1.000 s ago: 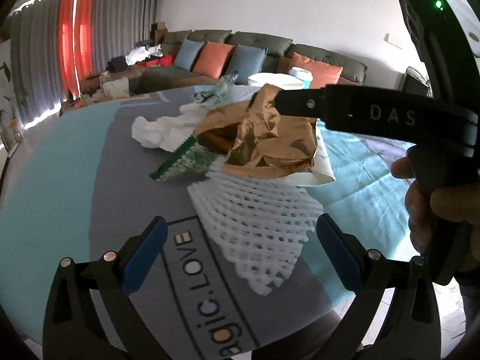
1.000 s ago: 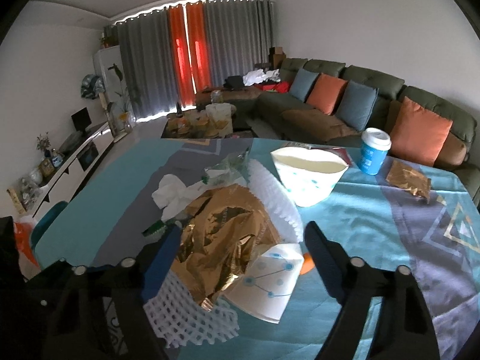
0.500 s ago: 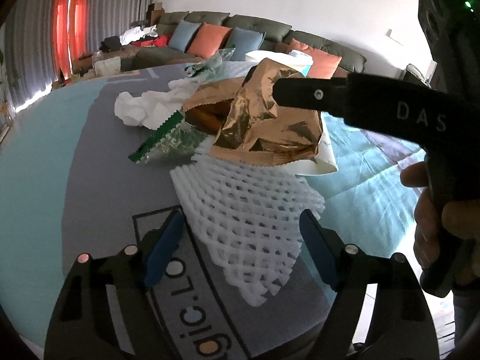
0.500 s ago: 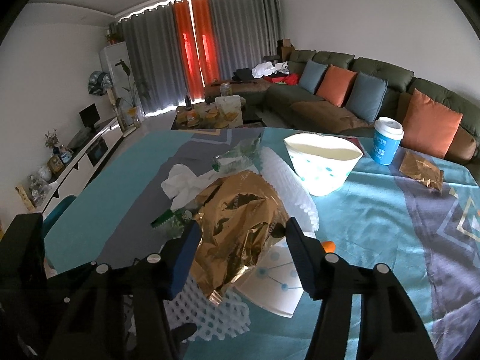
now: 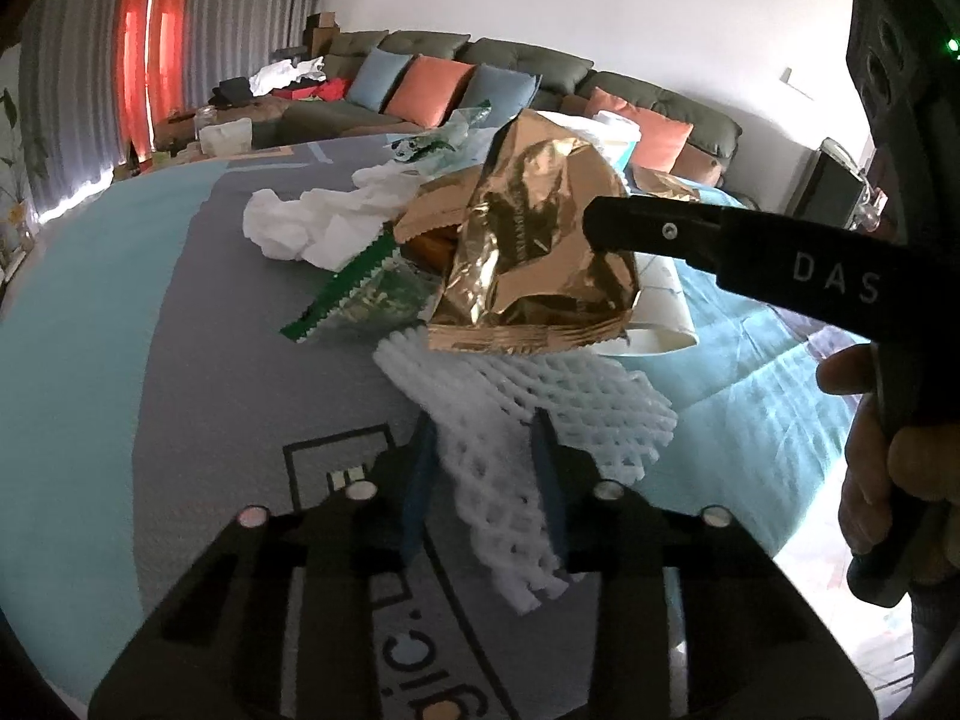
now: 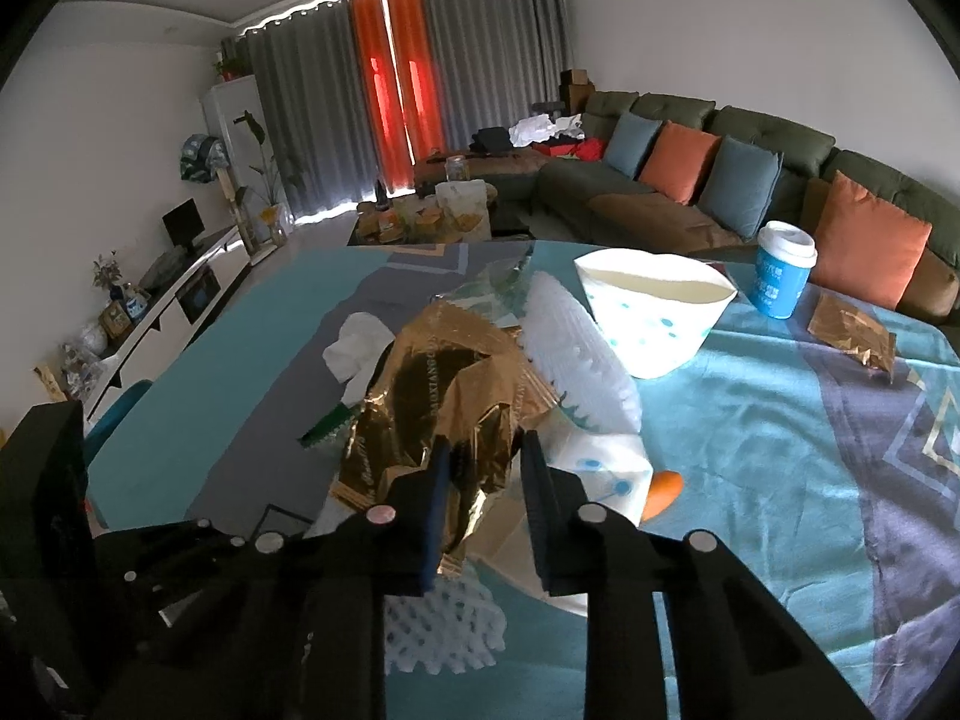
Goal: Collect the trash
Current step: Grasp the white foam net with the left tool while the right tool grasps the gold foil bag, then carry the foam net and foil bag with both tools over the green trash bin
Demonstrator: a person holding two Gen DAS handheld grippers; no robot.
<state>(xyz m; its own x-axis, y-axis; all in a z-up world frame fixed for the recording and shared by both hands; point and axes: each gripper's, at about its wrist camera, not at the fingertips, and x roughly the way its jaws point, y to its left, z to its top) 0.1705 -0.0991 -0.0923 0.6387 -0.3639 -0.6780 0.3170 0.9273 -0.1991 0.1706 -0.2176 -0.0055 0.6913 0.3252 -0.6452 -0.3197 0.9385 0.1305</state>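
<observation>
A pile of trash lies on the table. My left gripper (image 5: 483,474) is shut on the near end of a white foam fruit net (image 5: 540,408). My right gripper (image 6: 483,480) is shut on a crumpled gold foil wrapper (image 6: 438,396), which tops the pile in the left wrist view (image 5: 534,258). A green wrapper (image 5: 354,300), crumpled white tissue (image 5: 306,222) and a flattened dotted paper cup (image 6: 606,468) lie under and beside the foil. The right gripper's finger shows from the side in the left wrist view, reaching into the foil.
A white dotted paper bowl (image 6: 654,312), a blue lidded cup (image 6: 780,279) and another gold wrapper (image 6: 852,330) stand farther back on the teal and grey tablecloth (image 6: 780,450). An orange bit (image 6: 663,489) lies by the flat cup. A sofa is behind.
Both grippers moved forward and closed: the left onto the foam net, the right onto the gold foil wrapper.
</observation>
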